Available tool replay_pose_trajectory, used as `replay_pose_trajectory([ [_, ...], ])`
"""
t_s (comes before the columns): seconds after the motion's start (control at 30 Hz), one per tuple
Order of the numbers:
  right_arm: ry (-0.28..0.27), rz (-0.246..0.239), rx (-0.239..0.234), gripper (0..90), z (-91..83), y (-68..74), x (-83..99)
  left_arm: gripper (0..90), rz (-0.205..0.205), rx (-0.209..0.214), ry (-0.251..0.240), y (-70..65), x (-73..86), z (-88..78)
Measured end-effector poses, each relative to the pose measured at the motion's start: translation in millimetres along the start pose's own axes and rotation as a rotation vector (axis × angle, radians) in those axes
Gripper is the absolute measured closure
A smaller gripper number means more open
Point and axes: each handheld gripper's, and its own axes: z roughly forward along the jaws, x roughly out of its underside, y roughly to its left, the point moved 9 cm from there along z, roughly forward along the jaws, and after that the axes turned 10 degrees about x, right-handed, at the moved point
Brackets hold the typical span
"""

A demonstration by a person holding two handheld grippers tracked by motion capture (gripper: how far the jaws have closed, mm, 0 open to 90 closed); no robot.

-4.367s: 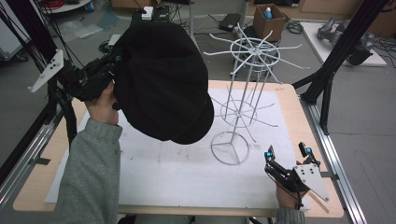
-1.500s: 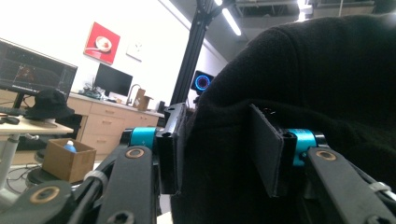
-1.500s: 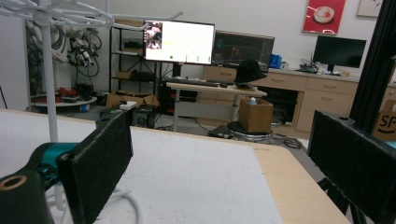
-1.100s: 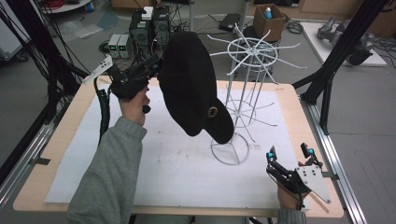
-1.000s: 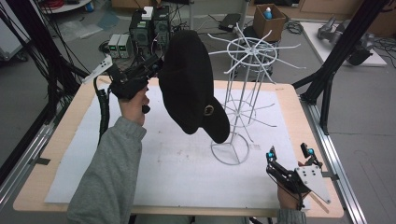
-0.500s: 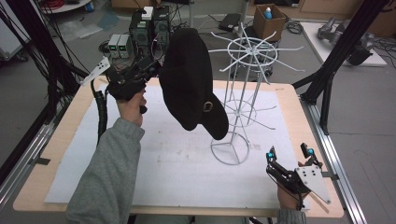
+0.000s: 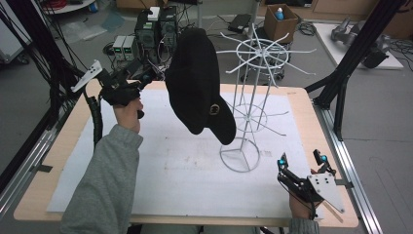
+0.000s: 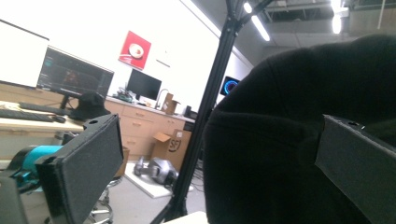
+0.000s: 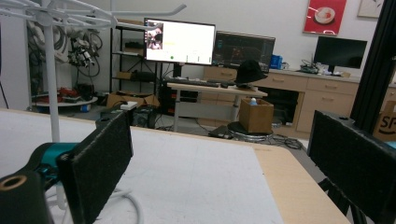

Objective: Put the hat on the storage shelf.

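A black cap (image 7: 197,85) hangs beside the top ring of the white wire rack (image 7: 253,87), seemingly on one of its left prongs, brim down. My left gripper (image 7: 155,74) is raised just left of the cap. Its jaws have just been opening and now stand wide apart. In the left gripper view the cap (image 8: 289,140) bulges between the jaws of the left gripper (image 8: 219,163) near the right one, while the left pad is clear of it. My right gripper (image 7: 300,160) rests open and empty at the table's front right, with the rack (image 9: 49,70) at the left of its view.
A white mat (image 7: 185,170) covers the wooden table (image 7: 63,141). The rack's round base (image 7: 239,156) stands on the mat between the two hands. Black frame posts (image 7: 350,53) rise at the right and left. Electronics boxes (image 7: 156,29) sit behind the table.
The cap went from the left side of the table up to the rack's top. In the last second the left gripper let go of it and drew back a little to the left.
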Motion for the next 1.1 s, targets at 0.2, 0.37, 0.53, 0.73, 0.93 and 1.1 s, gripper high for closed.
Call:
replay_pose_trajectory([
  [0.2, 0.001, -0.002, -0.001, 5.8, -0.1, 0.7, 0.1, 1.7, 0.037, -0.044, 0.016, 8.6, -4.3, -19.9],
  [0.37, 0.002, -0.006, -0.001, 5.8, -0.1, 1.2, 0.3, 1.7, 0.072, -0.074, 0.044, 15.0, -5.6, -41.8],
  [0.53, -0.001, -0.009, -0.004, 5.8, -0.5, 3.0, -0.1, 1.7, 0.048, -0.081, 0.036, 20.6, -3.9, -50.3],
  [0.73, 0.004, -0.011, -0.006, 5.8, -0.5, 3.8, 0.6, 1.7, 0.076, -0.091, 0.050, 22.1, -3.4, -60.8],
  [0.93, -0.003, -0.011, -0.006, 5.8, -0.9, 2.8, -0.3, 1.7, 0.108, -0.123, 0.085, 26.5, 1.5, -80.7],
  [1.1, 0.001, -0.008, -0.005, 5.8, -1.3, 3.7, 0.1, 1.7, 0.132, -0.157, 0.107, 27.8, 4.9, -101.5],
])
